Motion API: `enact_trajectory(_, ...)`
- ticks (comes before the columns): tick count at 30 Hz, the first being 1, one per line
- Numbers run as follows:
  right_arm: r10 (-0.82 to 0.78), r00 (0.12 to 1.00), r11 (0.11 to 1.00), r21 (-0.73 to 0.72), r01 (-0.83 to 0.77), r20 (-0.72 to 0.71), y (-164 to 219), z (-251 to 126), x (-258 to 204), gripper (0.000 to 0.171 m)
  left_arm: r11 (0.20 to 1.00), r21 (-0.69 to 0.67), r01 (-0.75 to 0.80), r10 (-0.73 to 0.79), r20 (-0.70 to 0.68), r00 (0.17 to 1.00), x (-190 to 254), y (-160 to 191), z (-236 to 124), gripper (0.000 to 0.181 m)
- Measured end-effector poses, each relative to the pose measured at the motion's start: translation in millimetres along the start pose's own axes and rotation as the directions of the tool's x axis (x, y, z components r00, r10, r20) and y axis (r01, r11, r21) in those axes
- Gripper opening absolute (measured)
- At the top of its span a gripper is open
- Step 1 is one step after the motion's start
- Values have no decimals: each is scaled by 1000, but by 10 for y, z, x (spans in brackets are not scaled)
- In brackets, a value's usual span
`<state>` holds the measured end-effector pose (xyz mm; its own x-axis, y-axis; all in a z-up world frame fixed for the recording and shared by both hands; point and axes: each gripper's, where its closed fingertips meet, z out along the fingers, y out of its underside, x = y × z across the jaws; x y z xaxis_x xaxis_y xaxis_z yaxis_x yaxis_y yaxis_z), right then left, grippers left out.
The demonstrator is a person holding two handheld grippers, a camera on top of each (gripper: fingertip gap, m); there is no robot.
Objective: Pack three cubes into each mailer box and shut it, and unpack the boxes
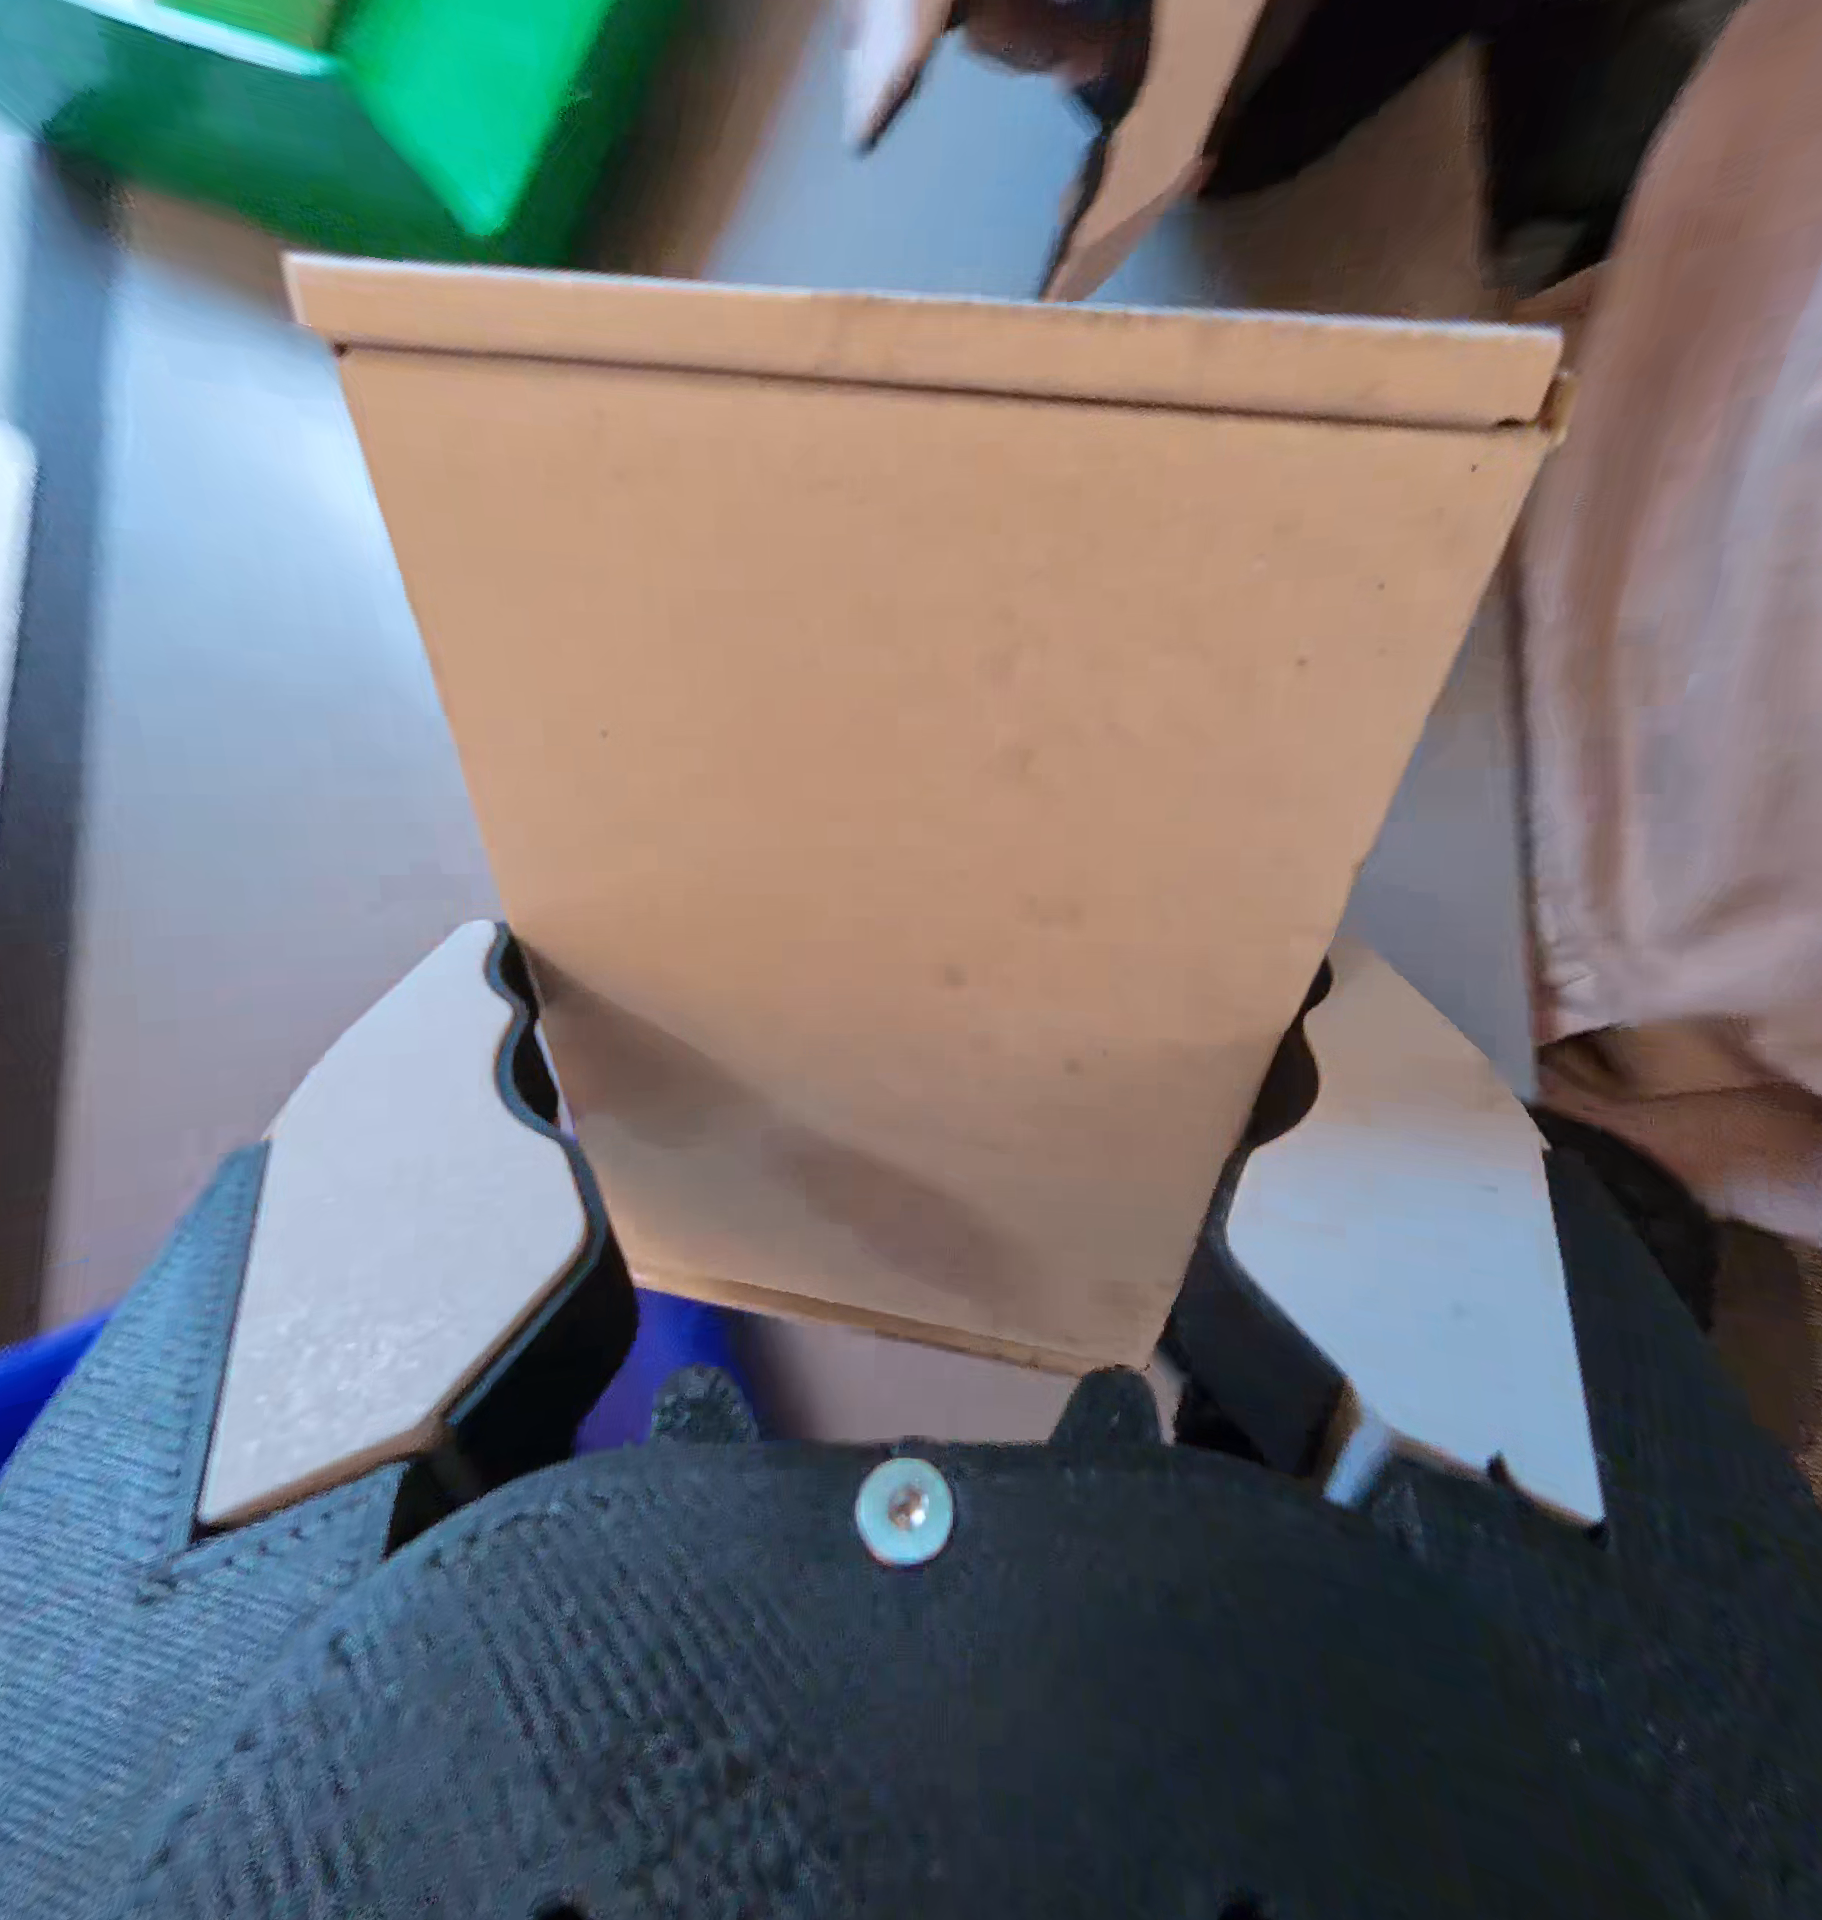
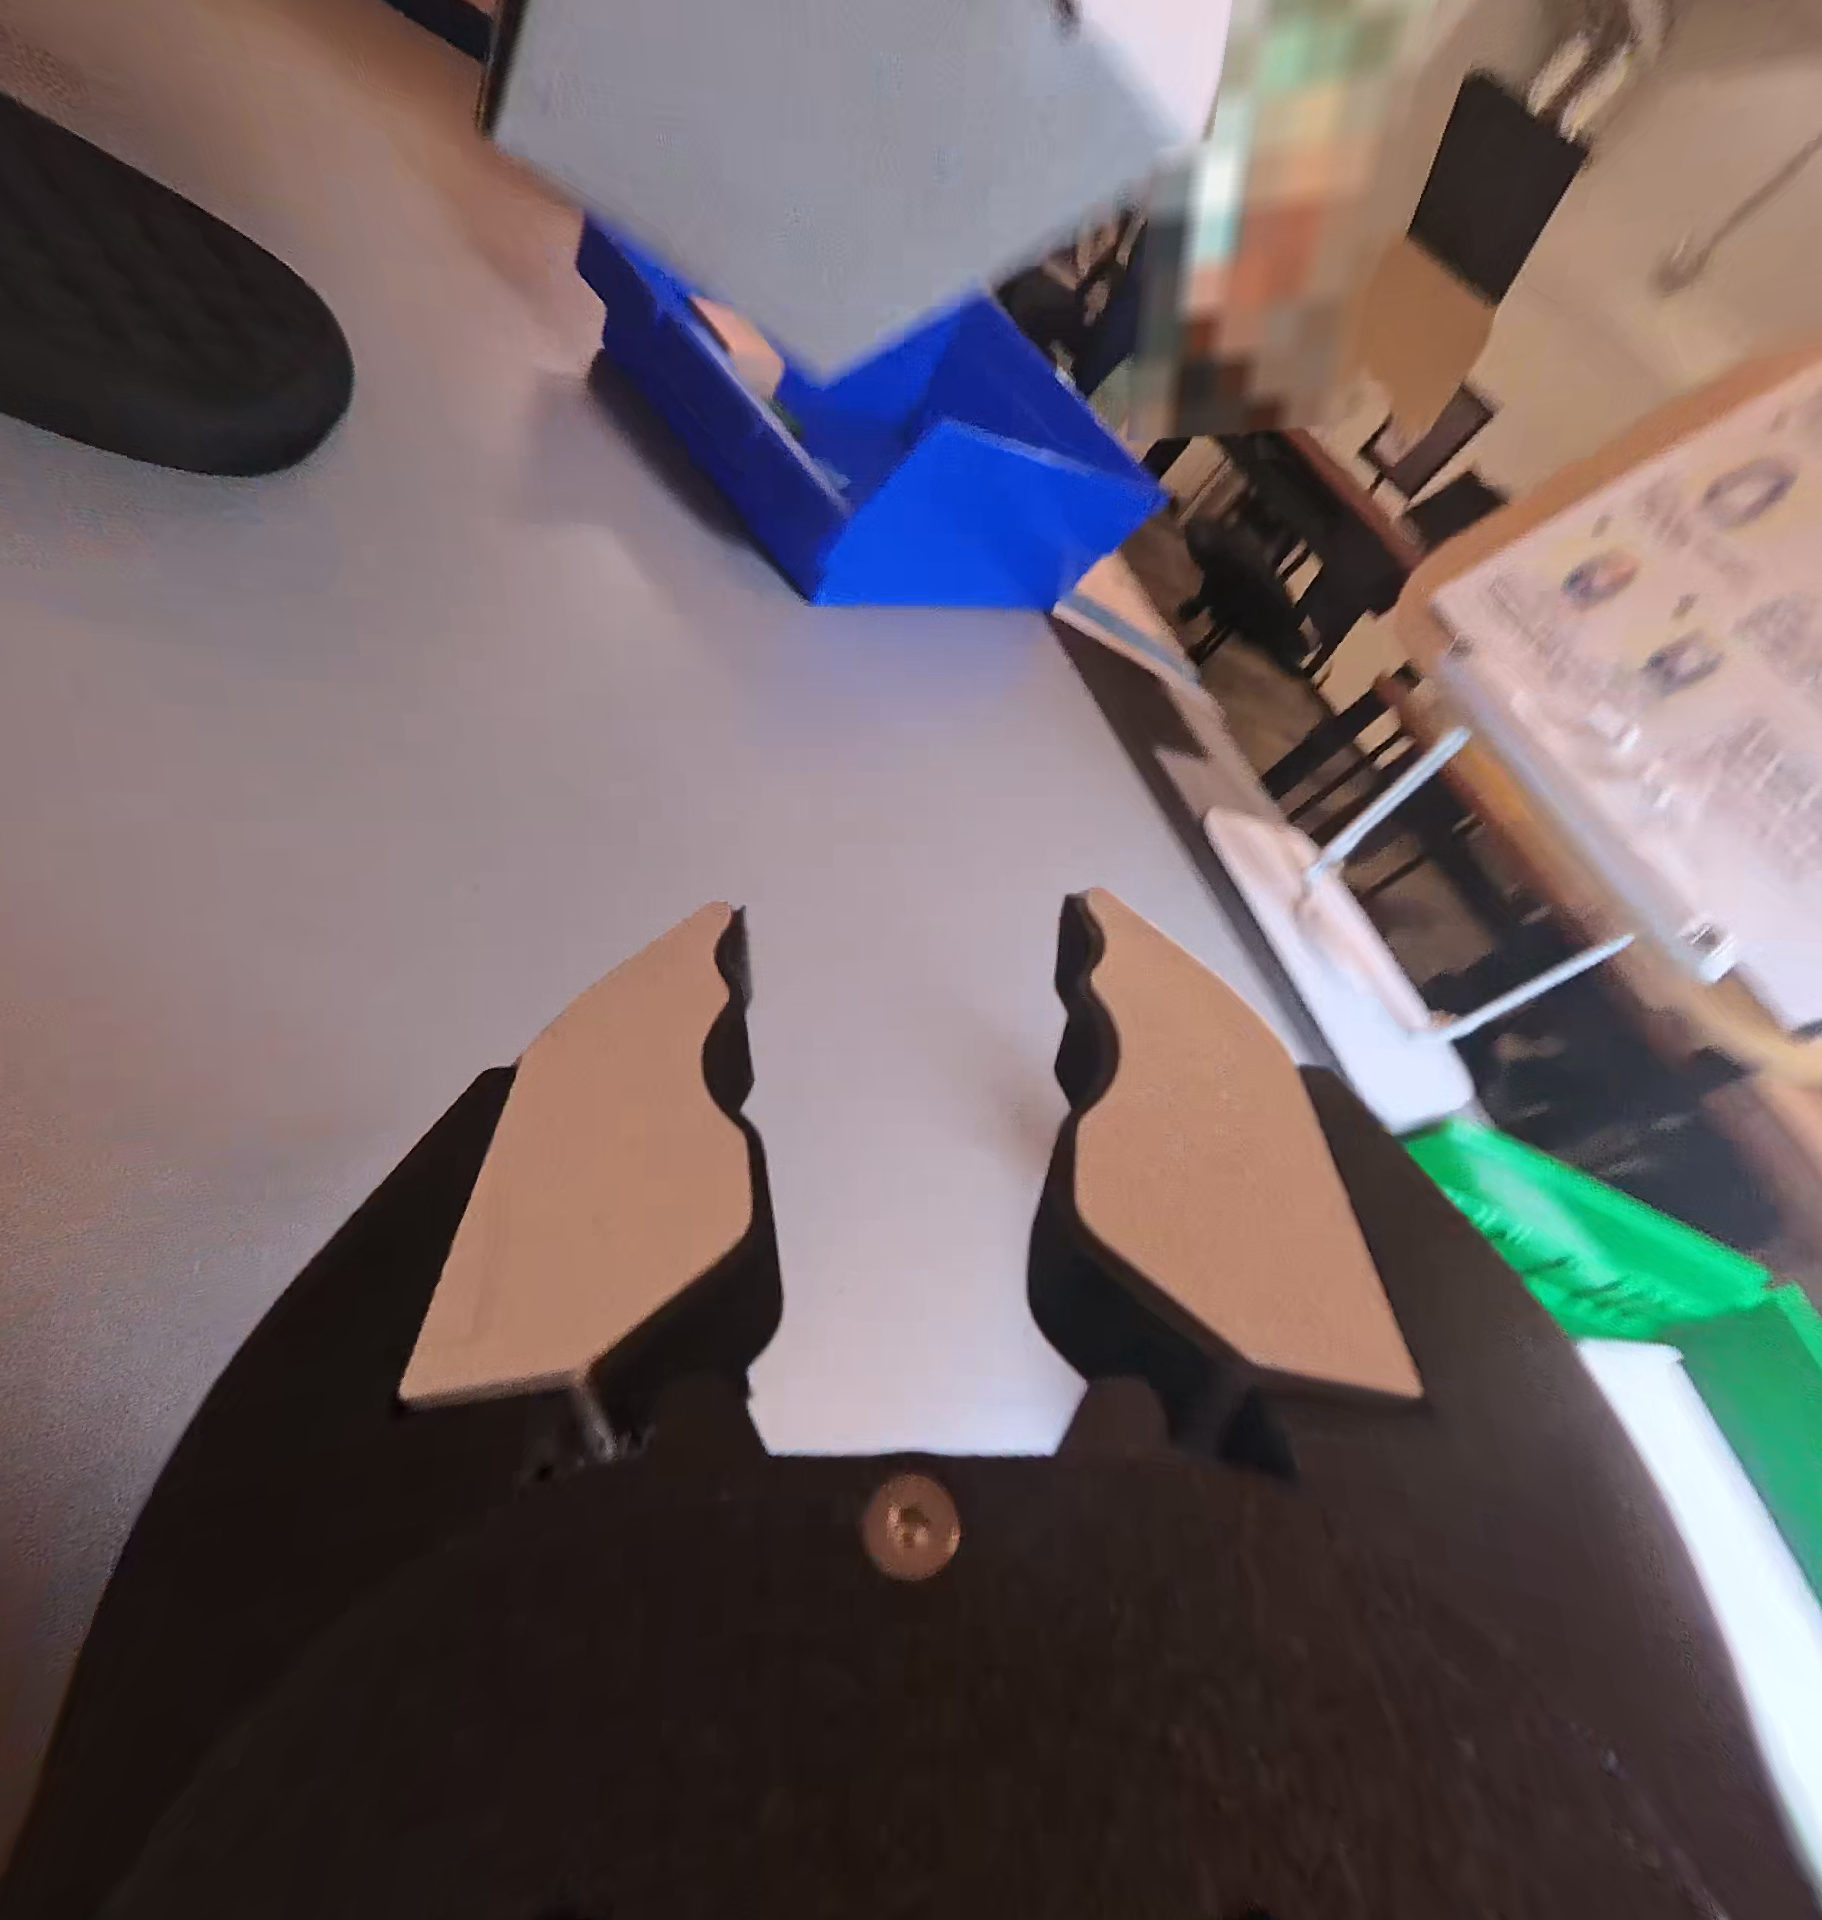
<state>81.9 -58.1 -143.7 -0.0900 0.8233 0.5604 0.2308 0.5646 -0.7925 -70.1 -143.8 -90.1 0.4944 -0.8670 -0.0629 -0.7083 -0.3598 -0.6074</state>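
Note:
My left gripper [image 1: 917, 945] is shut on a closed brown cardboard mailer box [image 1: 938, 675], with one finger on each side wall near its end. The box is held up off the grey table [image 1: 242, 727], lid seam away from me. My right gripper [image 2: 904, 909] is open and empty, low over the grey table [image 2: 471, 779]. No cubes show in either view. A pale, blurred boxy shape [image 2: 834, 156] hangs at the top of the right wrist view; I cannot tell what it is.
A green bin [image 1: 294, 114] stands beyond the held box, and shows again by the table's right edge [image 2: 1613, 1278]. A blue bin [image 2: 938, 488] sits ahead of my right gripper. Open cardboard flaps [image 1: 1146, 135] and a person's pink garment [image 1: 1696, 623] are nearby. Across from one pair of fingers to the other is roughly 20 cm.

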Motion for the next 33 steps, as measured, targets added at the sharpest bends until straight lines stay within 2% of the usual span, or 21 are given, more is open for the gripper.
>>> enact_trajectory(3, -189, 982, 981, 45, 190, -27, -371, -2, -44, 63, 999, 35, -8, 13, -138, 990, 341, -152, 506, 134)
enact_trajectory(5, -328, 945, 944, 28, 328, -6, -535, 22, -127, 68, 1000, 19, -22, 25, -181, 983, 430, -196, 759, 134)
enact_trajectory(7, -471, 881, 881, -31, 472, 38, -565, 94, -236, 74, 1000, -3, -23, 22, -211, 977, 443, -236, 933, 134)
enact_trajectory(10, -596, 803, 799, -88, 595, 15, -555, 263, -287, 79, 991, -112, -66, 33, -277, 960, 482, -170, 1127, 133)
enact_trajectory(12, -627, 779, 777, -95, 623, -16, -528, 293, -244, 83, 985, -154, -80, 27, -320, 947, 505, -161, 1184, 133)
enact_trajectory(16, -572, 820, 820, -28, 571, -32, -499, 215, -198, 79, 985, -159, -66, 1, -376, 927, 528, -223, 1203, 132)
enact_trajectory(20, -524, 848, 851, -3, 526, 76, -459, 147, -273, 91, 990, -123, -70, 11, -430, 903, 595, -337, 1300, 132)
enact_trajectory(22, -530, 831, 843, -2, 538, 167, -393, 142, -453, 86, 987, -121, -102, 37, -454, 890, 644, -387, 1363, 131)
enact_trajectory(24, -549, 821, 831, -2, 556, 156, -350, 148, -529, 80, 983, -116, -145, 77, -455, 887, 640, -392, 1398, 131)
enact_trajectory(26, -468, 871, 881, -4, 474, 149, -299, 119, -440, 79, 993, -54, -107, 76, -408, 910, 536, -504, 1371, 118)
enact_trajectory(27, -373, 914, 926, 9, 376, 157, -275, 89, -356, 79, 997, 13, -79, 79, -381, 921, 475, -599, 1302, 104)
enact_trajectory(28, -258, 951, 966, 22, 258, 169, -235, 54, -250, 79, 994, 95, -48, 76, -318, 945, 376, -708, 1220, 98)
enact_trajectory(29, -122, 974, 992, 41, 117, 193, -196, 19, -148, 78, 984, 174, -30, 70, -230, 971, 253, -795, 1131, 100)
enact_trajectory(31, 153, 954, 980, 82, -179, 259, -127, -43, 39, 78, 951, 307, -16, 50, -102, 994, 136, -867, 955, 105)
enact_trajectory(33, 345, 891, 911, 124, -393, 295, -78, -65, 222, 77, 916, 402, -11, 4, 18, 1000, 55, -822, 899, 106)
